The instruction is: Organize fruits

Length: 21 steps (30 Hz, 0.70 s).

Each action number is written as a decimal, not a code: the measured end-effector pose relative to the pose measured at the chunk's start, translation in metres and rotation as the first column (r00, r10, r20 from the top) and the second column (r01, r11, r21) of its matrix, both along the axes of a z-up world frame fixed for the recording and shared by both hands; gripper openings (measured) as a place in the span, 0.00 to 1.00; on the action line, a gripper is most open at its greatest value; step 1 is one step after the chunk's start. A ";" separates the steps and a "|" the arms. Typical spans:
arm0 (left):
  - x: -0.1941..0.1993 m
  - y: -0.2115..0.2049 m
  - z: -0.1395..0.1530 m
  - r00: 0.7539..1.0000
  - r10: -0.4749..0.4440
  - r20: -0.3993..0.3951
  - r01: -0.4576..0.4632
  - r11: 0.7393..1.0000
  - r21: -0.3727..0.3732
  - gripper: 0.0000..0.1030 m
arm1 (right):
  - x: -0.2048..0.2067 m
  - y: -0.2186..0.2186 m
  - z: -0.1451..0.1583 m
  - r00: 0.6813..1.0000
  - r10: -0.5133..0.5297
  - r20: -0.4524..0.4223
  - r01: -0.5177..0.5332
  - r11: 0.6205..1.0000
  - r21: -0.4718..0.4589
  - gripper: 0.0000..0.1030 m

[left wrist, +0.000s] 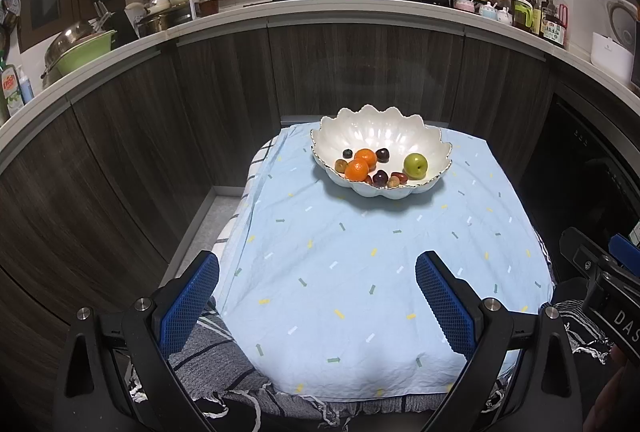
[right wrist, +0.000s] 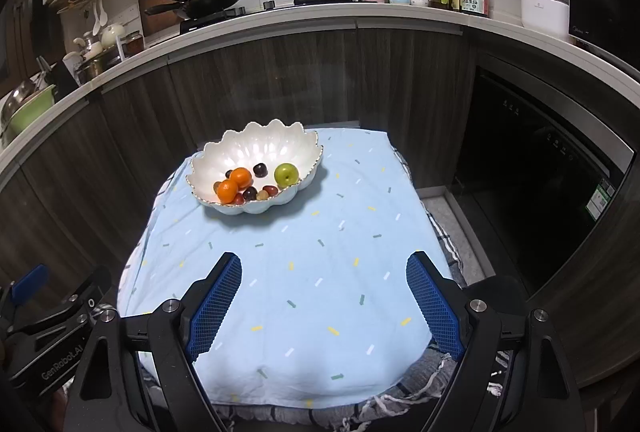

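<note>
Below, both claws, left claw [left wrist: 316,296] and right claw [right wrist: 324,298], gape empty over the blue cloth [right wrist: 304,272] before kitchen cabinets [left wrist: 360,71].

The left gripper [left wrist: 316,296] and the right gripper [right wrist: 324,298] hung side by side at the near end, both tilted downward toward the far side, blue-padded jaws spread wide with nothing between them.

Each gripper has black plastic arms and two blue bumpy pads [left wrist: 188,306], with round silver screws [right wrist: 478,305]. White letters [right wrist: 60,366] are printed on the left gripper's black side.
</note>
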<state>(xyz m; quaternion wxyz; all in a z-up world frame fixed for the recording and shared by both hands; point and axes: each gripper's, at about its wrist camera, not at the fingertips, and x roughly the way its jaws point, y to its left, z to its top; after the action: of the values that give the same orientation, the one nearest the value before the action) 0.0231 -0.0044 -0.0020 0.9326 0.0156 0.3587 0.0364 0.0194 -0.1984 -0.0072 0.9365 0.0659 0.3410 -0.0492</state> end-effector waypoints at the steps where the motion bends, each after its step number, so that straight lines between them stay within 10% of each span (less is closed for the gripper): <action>1: 0.000 0.000 0.000 1.000 -0.002 -0.001 0.002 1.000 0.000 0.97 | 0.000 0.000 0.000 1.000 0.000 0.000 0.000 1.000 0.001 0.83; 21: 0.000 0.000 0.000 1.000 -0.002 0.002 0.002 1.000 0.002 0.97 | -0.001 0.001 0.001 1.000 0.000 0.004 0.000 1.000 0.001 0.83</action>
<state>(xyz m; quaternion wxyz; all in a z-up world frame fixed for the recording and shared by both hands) 0.0229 -0.0043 -0.0021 0.9331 0.0168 0.3575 0.0358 0.0185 -0.1977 -0.0058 0.9371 0.0662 0.3391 -0.0491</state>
